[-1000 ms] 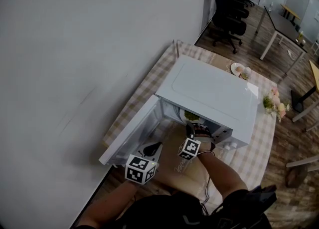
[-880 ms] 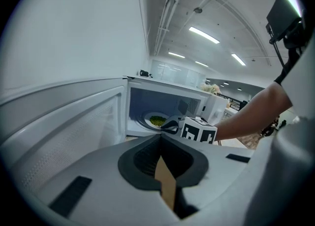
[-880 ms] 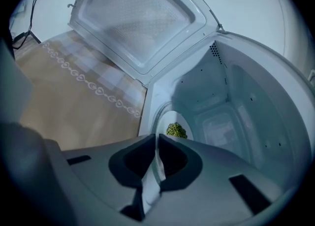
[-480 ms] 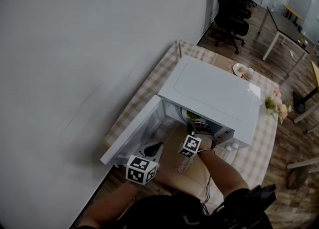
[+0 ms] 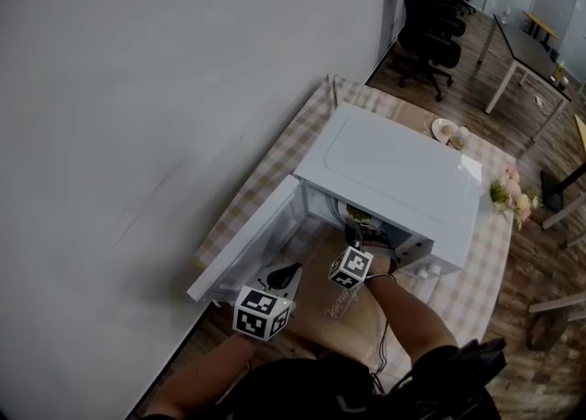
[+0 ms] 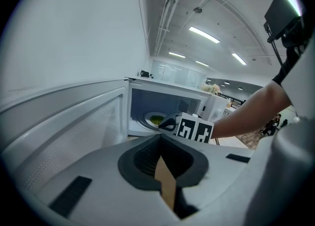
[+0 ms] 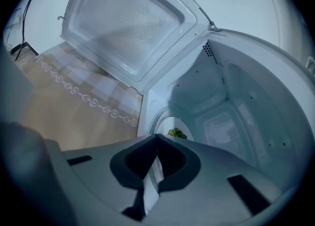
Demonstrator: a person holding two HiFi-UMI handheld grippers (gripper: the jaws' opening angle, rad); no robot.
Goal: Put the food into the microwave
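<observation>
Barely anything shifted since a second back, head view: right gripper (image 5: pixel 360 231) at microwave (image 5: pixel 394 171) mouth, plate of greens (image 5: pixel 358 217) inside just past its tips, left gripper (image 5: pixel 289 269) beside open door (image 5: pixel 247 244), left gripper view: jaws clenched, empty, right gripper view: jaws clenched, plate right at tips.

The right gripper (image 7: pixel 156 136) is pointing its closed jaws at green food (image 7: pixel 176 133) sitting on a plate (image 7: pixel 164 123) inside the open microwave (image 7: pixel 241 97).
</observation>
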